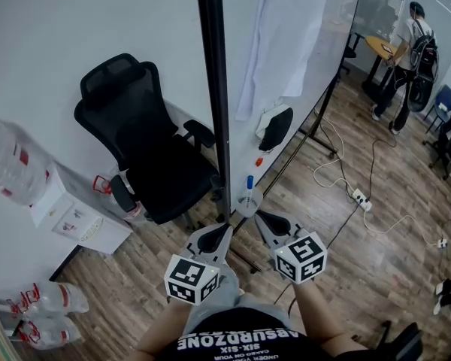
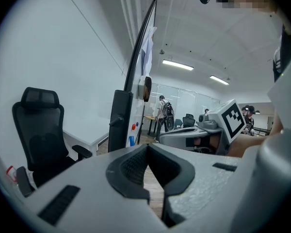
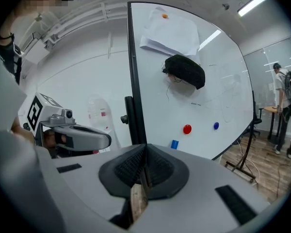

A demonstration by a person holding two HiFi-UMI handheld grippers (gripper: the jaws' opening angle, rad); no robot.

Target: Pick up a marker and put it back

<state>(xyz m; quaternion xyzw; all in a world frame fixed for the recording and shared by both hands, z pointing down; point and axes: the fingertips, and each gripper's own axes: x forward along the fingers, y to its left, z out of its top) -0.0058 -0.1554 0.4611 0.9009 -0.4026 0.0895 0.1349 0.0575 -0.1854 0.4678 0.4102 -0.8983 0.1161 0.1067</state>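
A small blue item that looks like a marker (image 1: 249, 181) sits low on the whiteboard (image 1: 301, 21), above a round clear holder (image 1: 249, 201). It shows as a blue spot (image 3: 174, 144) in the right gripper view and also as a blue spot (image 2: 131, 141) in the left gripper view. My left gripper (image 1: 222, 230) and right gripper (image 1: 261, 216) hover side by side just short of the board's lower edge, touching nothing. The left gripper (image 2: 146, 147) has its jaws together and empty. The right gripper (image 3: 145, 147) is shut too, with nothing between the pads.
A black office chair (image 1: 146, 138) stands left of the board's black post (image 1: 214, 89). On the board are a black eraser (image 1: 276, 128), a red magnet (image 1: 258, 161) and a paper sheet (image 1: 282, 36). Cables (image 1: 353, 194) cross the wooden floor. A person (image 1: 410, 51) stands far right.
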